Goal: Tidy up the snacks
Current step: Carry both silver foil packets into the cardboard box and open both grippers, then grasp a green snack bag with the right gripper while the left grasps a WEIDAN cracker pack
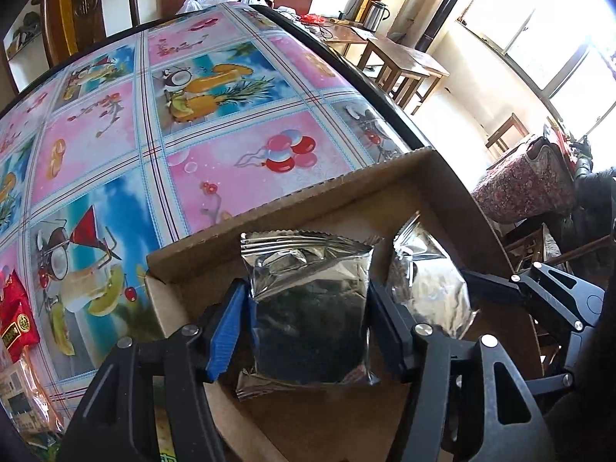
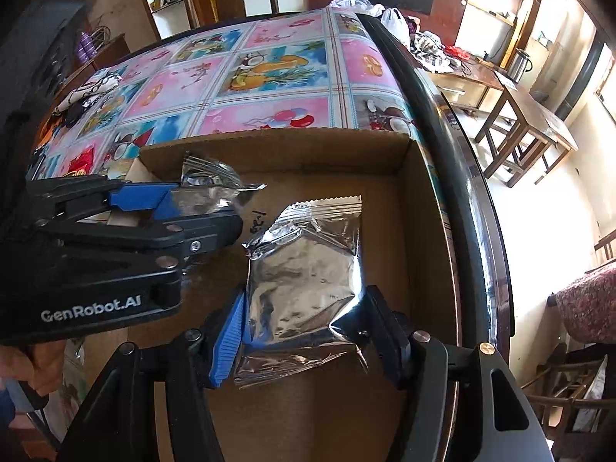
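Snacks: two foil packets sit over the box [image 2: 404,192], one [image 1: 308,308] between the left jaws, one [image 2: 304,281] gripped by the right. Red packet [image 1: 15,315] lies at nine o'clock. Releasing high could bounce them out.

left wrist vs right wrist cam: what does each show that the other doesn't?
Left wrist only: red snack packet on the tablecloth at far left, and a window at right.

Right wrist only: handwriting on the box floor, patterned cloth at the table's far left, and a hand holding the left gripper.

Both: cardboard box on the fruit-print tablecloth, a silver foil pouch between each gripper's fingers: left pouch, right pouch in the right gripper.
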Motion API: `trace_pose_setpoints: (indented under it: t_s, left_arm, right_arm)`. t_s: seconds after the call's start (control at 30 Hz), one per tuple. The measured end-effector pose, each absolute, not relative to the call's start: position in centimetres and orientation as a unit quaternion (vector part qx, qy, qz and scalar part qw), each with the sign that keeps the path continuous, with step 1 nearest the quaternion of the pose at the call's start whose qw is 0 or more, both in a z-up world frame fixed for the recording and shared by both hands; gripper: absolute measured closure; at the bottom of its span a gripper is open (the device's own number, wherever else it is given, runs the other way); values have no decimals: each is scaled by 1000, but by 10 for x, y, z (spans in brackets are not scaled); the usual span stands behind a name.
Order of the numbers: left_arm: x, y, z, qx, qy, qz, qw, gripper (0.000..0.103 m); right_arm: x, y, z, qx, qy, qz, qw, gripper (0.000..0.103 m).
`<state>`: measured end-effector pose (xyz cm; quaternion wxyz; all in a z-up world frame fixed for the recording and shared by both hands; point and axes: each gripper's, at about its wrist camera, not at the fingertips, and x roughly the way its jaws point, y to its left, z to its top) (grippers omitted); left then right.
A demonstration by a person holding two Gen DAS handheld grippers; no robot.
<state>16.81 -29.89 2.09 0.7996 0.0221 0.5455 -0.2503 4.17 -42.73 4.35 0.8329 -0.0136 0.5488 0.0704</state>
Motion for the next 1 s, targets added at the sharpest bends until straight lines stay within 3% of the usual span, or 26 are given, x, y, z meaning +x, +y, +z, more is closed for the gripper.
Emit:
trace_pose_setpoints:
  t_s: [0.53, 1.0]
  left_arm:
    - [127, -270, 70, -7, 510, -266, 818, 30]
    - [40, -146, 102, -54, 486, -245, 837, 30]
  right_arm:
    - [-11, -420, 90, 25, 517, 76, 852, 38]
    - [-73, -346, 130, 81, 490, 142, 857, 36]
